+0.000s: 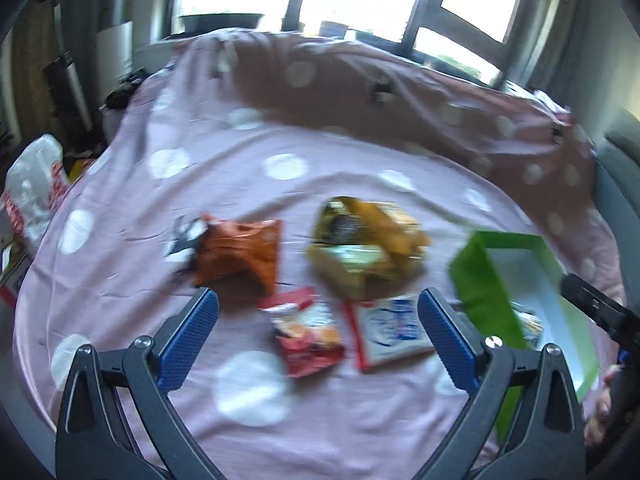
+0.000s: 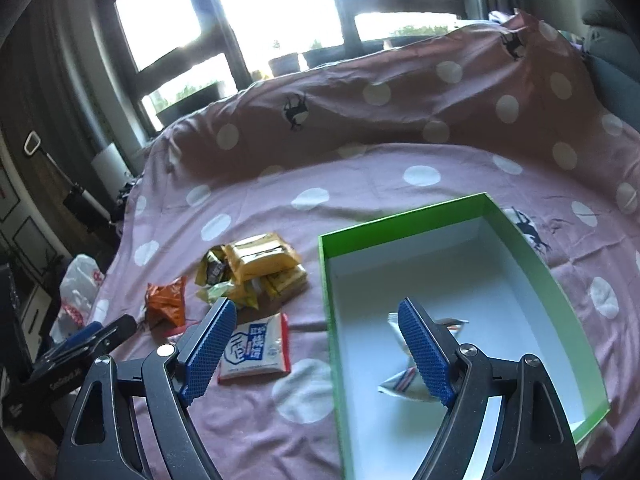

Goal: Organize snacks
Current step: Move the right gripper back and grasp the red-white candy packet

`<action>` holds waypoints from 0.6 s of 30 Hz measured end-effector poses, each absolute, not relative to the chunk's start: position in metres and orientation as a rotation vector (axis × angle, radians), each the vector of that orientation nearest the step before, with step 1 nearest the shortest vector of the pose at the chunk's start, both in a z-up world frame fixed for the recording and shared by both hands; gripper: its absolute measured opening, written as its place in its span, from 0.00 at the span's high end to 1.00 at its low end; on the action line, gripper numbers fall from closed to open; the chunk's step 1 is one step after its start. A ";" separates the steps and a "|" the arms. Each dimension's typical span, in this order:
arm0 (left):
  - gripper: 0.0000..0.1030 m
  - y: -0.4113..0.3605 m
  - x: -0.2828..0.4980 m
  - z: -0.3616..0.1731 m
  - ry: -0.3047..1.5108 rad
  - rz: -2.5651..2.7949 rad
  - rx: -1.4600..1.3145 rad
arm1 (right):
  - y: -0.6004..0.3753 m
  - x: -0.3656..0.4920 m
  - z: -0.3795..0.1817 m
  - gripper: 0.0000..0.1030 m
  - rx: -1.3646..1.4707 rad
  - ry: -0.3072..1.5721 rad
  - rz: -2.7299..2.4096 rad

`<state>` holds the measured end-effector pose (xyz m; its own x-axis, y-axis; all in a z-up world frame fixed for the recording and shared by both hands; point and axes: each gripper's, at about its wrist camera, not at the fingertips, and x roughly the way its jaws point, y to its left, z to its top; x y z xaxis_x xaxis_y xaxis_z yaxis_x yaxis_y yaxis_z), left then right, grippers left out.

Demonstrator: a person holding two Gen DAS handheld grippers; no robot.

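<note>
Blurring the left wrist view, the spread, empty left gripper [image 1: 318, 316] hovers over loose snack packets [image 1: 366, 244] on the dotted sheet [image 1: 200, 184], while only the right view shows a wrapper [image 2: 404, 380], perhaps crumpled, inside the green box [image 2: 326, 280] behind the parted, empty right gripper [image 2: 316, 332].

L tongs [image 1: 318, 312] wide open, empty; R tongs [image 2: 316, 330] open, empty.

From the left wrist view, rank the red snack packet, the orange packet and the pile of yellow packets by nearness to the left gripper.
1. Red snack packet, just ahead of the left gripper, between its open fingers.
2. Orange packet, farther, toward the left.
3. Pile of yellow packets, farther, toward the right; too close to the orange packet to separate.
</note>
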<state>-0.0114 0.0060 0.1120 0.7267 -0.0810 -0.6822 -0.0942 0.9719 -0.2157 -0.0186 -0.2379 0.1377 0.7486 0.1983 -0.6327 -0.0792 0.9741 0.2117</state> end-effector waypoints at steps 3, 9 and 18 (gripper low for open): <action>0.03 0.040 -0.004 0.090 0.791 0.043 -0.335 | -0.209 -0.010 0.132 0.19 0.172 0.759 0.217; 0.04 0.056 0.008 0.062 0.888 0.056 -0.360 | -0.159 0.019 0.110 0.19 0.241 0.909 0.367; 0.21 0.034 0.020 0.036 0.988 -0.004 -0.345 | -0.100 0.068 0.042 0.43 0.270 1.143 0.506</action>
